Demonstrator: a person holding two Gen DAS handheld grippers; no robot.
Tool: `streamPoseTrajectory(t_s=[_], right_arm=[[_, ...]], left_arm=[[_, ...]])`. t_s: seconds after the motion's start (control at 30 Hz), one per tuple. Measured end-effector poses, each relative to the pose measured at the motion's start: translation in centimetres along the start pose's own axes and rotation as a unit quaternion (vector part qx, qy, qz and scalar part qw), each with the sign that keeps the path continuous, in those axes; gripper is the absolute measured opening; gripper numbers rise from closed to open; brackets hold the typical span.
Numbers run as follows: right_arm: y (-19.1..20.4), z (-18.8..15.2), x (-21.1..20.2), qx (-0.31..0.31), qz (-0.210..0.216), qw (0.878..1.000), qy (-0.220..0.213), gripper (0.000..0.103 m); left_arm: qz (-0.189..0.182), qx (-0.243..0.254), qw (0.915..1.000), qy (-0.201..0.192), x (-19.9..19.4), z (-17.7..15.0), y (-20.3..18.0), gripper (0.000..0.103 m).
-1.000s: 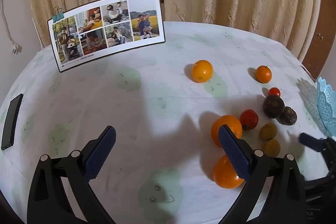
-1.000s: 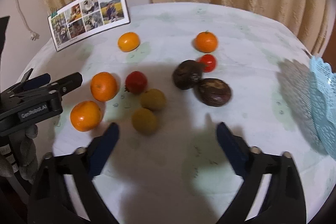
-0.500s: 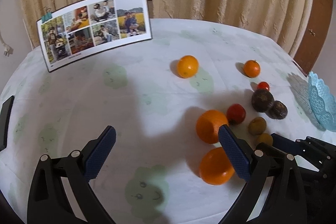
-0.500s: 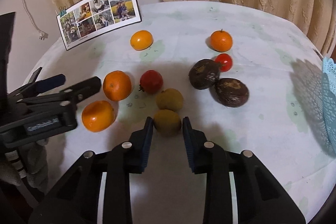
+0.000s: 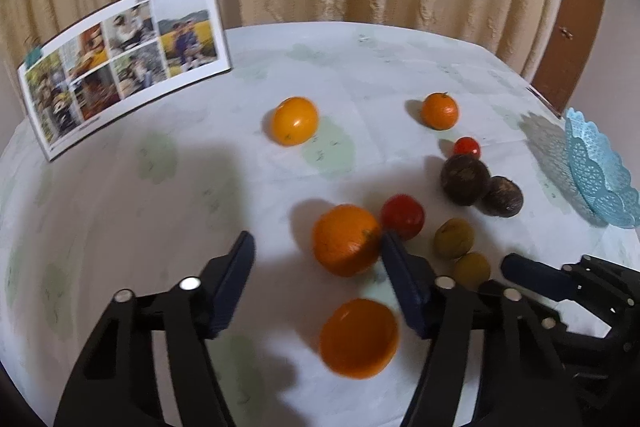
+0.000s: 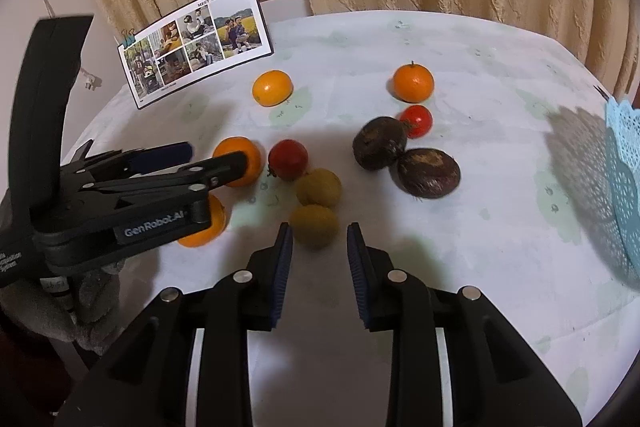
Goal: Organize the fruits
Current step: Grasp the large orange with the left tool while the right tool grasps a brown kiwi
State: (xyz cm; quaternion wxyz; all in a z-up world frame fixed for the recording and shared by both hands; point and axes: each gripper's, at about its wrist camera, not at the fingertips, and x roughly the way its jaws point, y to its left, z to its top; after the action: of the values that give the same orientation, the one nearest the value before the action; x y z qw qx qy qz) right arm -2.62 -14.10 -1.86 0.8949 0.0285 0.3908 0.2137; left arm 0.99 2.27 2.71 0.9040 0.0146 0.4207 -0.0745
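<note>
Fruit lies loose on the bench [image 6: 460, 247], with the blue basket [image 6: 624, 187] at its right edge, empty as far as can be seen. The right gripper [image 6: 318, 247] has its jaws narrowly apart and holding nothing, with the near yellow-green fruit [image 6: 314, 225] just ahead of the tips and not yet between them; a second one [image 6: 319, 187] touches it from behind. The left gripper [image 5: 316, 275] has its jaws wide apart and empty, its right jaw just beside the mid orange [image 5: 346, 239], with the near orange [image 5: 359, 337] lower in the gap (too blurred to say whether it lies between the pads).

Handling, as a judgement: the small fruit is light, round and smooth, so it may roll or squirt out of flat pads. It should be taken across its widest girth with modest force, entering low so that the neighbour is not nudged. The two dark fruits [image 6: 404, 159] look softer-skinned and may bruise. The oranges are heavier and firm, and need a wide opening.

Against the frames of a second ago, the right jaws have narrowed from wide apart and come in toward the small fruit, and the left gripper has shifted right toward the oranges with its jaws partly narrowed.
</note>
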Motion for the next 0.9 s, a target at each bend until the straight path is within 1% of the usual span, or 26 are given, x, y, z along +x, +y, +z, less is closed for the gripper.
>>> streamPoseTrajectory(t_s=[0.1,0.33,0.53,0.57,0.63,0.67,0.8,0.9], right_arm=[[0.1,0.4,1.0,-0.003,0.003,1.000,0.009,0.029],[0.4,0.7,1.4,-0.007,-0.004,1.000,0.007,0.029],[0.2,0.9,1.6,0.001,0.003,1.000,0.009,0.030],[0.4,0.9,1.6,-0.003,0.000,1.000,0.008,0.030],[0.5,0.9,1.7,-0.008,0.000,1.000,0.008,0.030],[0.5,0.8,1.9,-0.006,0.005,1.000,0.011,0.030],[0.5,0.7,1.8,-0.005,0.004,1.000,0.013,0.029],[0.4,0.7,0.7,0.000,0.005,1.000,-0.002,0.029]], left_arm=[[-0.004,0.008,1.0000,-0.001,0.3,0.5,-0.4,0.056],[-0.034,-0.001,0.9994,0.009,1.2,0.7,-0.1,0.056],[-0.031,-0.009,0.9993,0.017,2.0,0.8,0.2,0.056],[-0.032,-0.009,0.9993,0.017,2.0,0.8,0.2,0.054],[-0.048,-0.012,0.9986,0.018,1.8,0.9,0.1,0.041],[-0.050,-0.013,0.9985,0.017,1.7,0.9,0.1,0.039],[-0.041,-0.014,0.9990,0.011,1.2,0.8,0.3,0.039],[-0.025,-0.016,0.9996,0.003,0.6,1.0,0.4,0.039]])
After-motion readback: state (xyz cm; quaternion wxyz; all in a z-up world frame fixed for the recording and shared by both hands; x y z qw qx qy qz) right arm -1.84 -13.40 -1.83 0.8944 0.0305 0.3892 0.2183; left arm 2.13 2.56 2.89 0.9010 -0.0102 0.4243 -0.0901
